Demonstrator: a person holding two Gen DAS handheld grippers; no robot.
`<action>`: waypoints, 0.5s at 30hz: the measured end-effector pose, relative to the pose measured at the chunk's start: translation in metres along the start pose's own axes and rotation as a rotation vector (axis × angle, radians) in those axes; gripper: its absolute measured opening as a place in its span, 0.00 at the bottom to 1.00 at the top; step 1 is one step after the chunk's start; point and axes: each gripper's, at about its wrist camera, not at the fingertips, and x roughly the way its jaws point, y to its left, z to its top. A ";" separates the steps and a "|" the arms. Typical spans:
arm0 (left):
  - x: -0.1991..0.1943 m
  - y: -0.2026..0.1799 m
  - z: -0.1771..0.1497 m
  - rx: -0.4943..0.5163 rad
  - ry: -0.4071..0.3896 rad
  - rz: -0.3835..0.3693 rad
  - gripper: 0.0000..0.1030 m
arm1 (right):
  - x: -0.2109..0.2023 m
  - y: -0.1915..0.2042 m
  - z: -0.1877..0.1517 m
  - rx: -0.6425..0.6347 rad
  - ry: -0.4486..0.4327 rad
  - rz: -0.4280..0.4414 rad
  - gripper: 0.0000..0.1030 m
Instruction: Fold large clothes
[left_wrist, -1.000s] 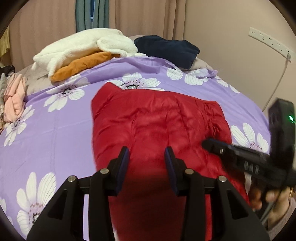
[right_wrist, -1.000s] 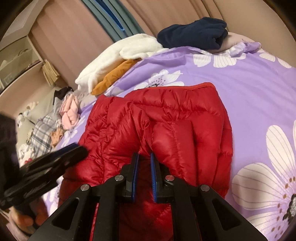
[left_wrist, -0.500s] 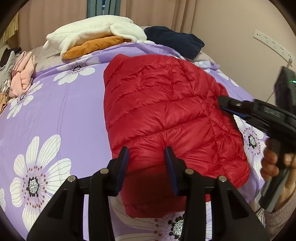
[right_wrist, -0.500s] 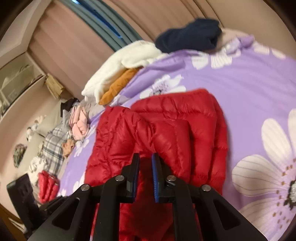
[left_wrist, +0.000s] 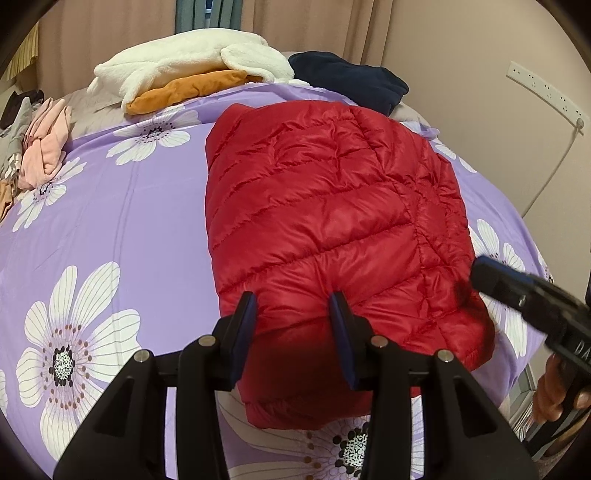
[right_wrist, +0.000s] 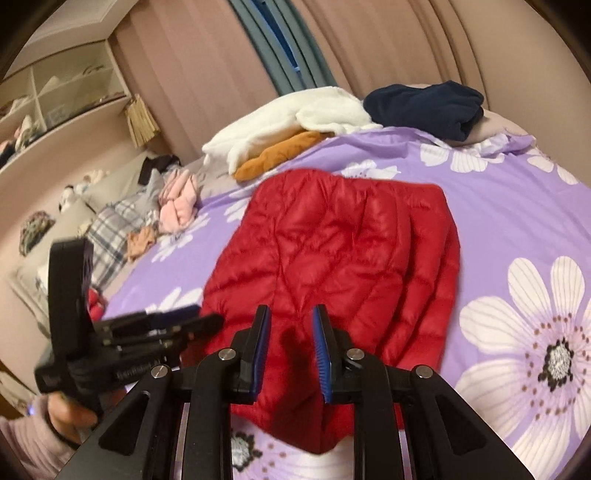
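A red quilted down jacket (left_wrist: 332, 221) lies folded flat on the purple flowered bed; it also shows in the right wrist view (right_wrist: 332, 266). My left gripper (left_wrist: 291, 306) is open and empty, hovering over the jacket's near edge. My right gripper (right_wrist: 290, 321) is open and empty above the jacket's near end. The right gripper also shows at the right edge of the left wrist view (left_wrist: 532, 306), beside the jacket's right corner. The left gripper shows at the left of the right wrist view (right_wrist: 177, 325).
At the far end of the bed (left_wrist: 110, 221) lie a white fleece (left_wrist: 192, 62) on an orange garment (left_wrist: 184, 92) and a navy garment (left_wrist: 351, 79). Pink clothes (left_wrist: 44, 147) sit at the left edge. A wall with a power strip (left_wrist: 543, 88) is on the right.
My right gripper has opened and let go of the red jacket, which now lies folded flat. Both grippers have drawn back toward the near edge of the bed.
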 end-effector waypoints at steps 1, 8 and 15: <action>0.000 0.000 0.000 -0.002 0.001 -0.001 0.40 | 0.004 -0.002 -0.002 -0.002 0.012 -0.013 0.21; 0.007 -0.003 -0.005 0.004 0.017 -0.004 0.46 | 0.027 -0.024 -0.022 0.069 0.101 -0.067 0.21; 0.009 0.006 -0.007 -0.027 0.028 -0.019 0.55 | 0.032 -0.027 -0.029 0.076 0.105 -0.063 0.21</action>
